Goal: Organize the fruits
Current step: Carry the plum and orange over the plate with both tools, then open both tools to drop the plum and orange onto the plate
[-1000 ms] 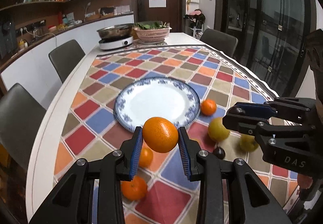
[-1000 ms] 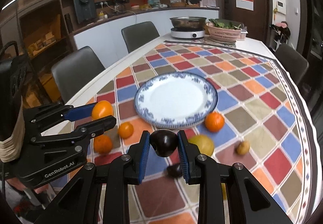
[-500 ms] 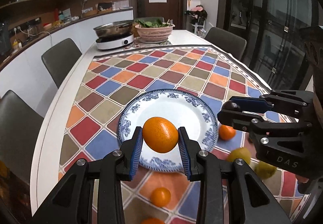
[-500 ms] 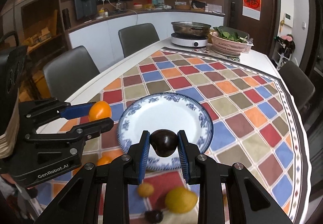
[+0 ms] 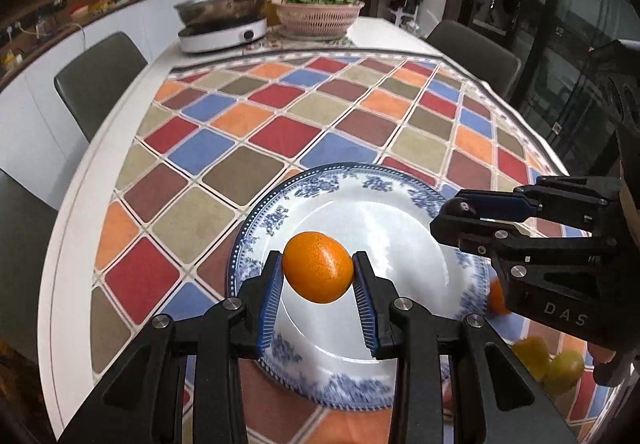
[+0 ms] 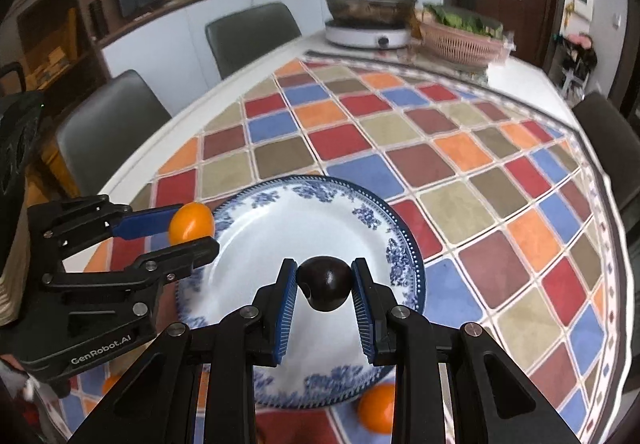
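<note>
My left gripper [image 5: 318, 274] is shut on an orange [image 5: 318, 272] and holds it above the near left part of the blue-and-white plate [image 5: 340, 187]. My right gripper [image 6: 325, 284] is shut on a dark plum [image 6: 326, 283] above the plate [image 6: 280, 199]. In the right wrist view the left gripper [image 6: 192, 230] with its orange [image 6: 191, 222] is over the plate's left rim. In the left wrist view the right gripper [image 5: 452, 213] is over the plate's right side. The plate holds no fruit.
Loose fruit lies on the chequered tablecloth near the plate: an orange [image 6: 376, 414], another orange [image 5: 496, 296] and two yellow-green fruits [image 5: 548, 362]. A hot pot cooker [image 5: 222, 25] and a pink basket of greens [image 5: 318, 13] stand at the far end. Chairs surround the table.
Both grippers have moved forward with their fruit, from above the loose fruit at the near edge to above the plate. The grips have not changed.
</note>
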